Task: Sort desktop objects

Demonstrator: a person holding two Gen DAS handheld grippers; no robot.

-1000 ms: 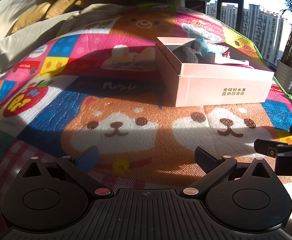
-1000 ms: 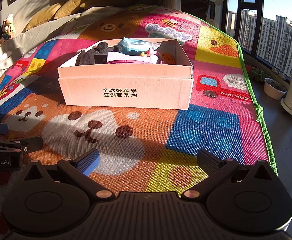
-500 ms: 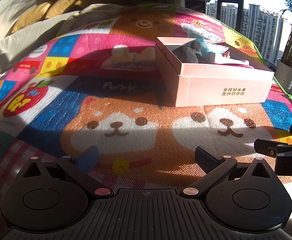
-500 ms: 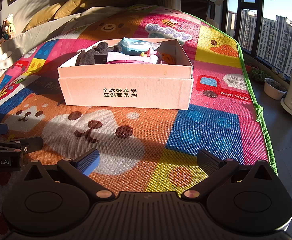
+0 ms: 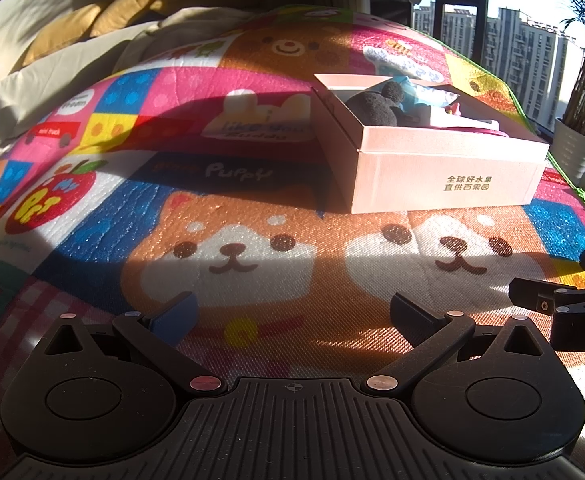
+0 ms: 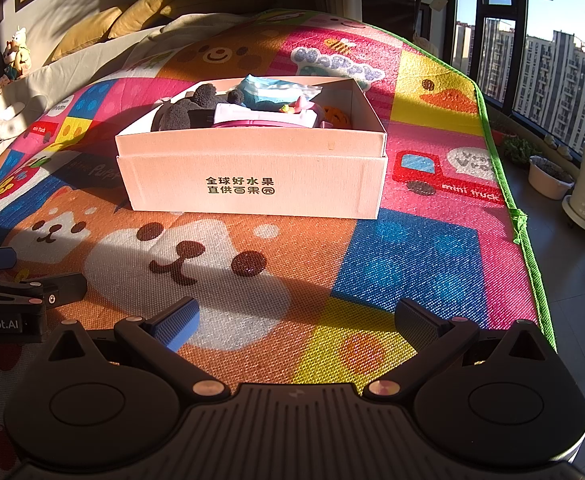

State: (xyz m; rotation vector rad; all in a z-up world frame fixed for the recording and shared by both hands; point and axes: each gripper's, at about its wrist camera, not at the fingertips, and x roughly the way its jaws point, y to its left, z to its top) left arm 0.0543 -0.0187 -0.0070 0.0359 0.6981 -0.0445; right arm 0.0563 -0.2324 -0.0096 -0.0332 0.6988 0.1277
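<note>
Ahead of both grippers: box (image 6: pixel 252 184), already filled. Left gripper (image 5: pixel 292 314), right gripper (image 6: pixel 297 320) spread wide, empty. Advice: keep low, clear of box wall.

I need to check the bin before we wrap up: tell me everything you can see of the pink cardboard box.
The pink cardboard box is a shallow, open-topped rectangular carton, matte and pale pink, with dark printed characters on its near long wall. It sits flat and upright on the cartoon play mat, touching nothing else. Inside lie a dark fuzzy plush, a blue packet, a white-and-pink item and something orange at the right end. Neither gripper touches it; both jaws are open, short of it.
</note>
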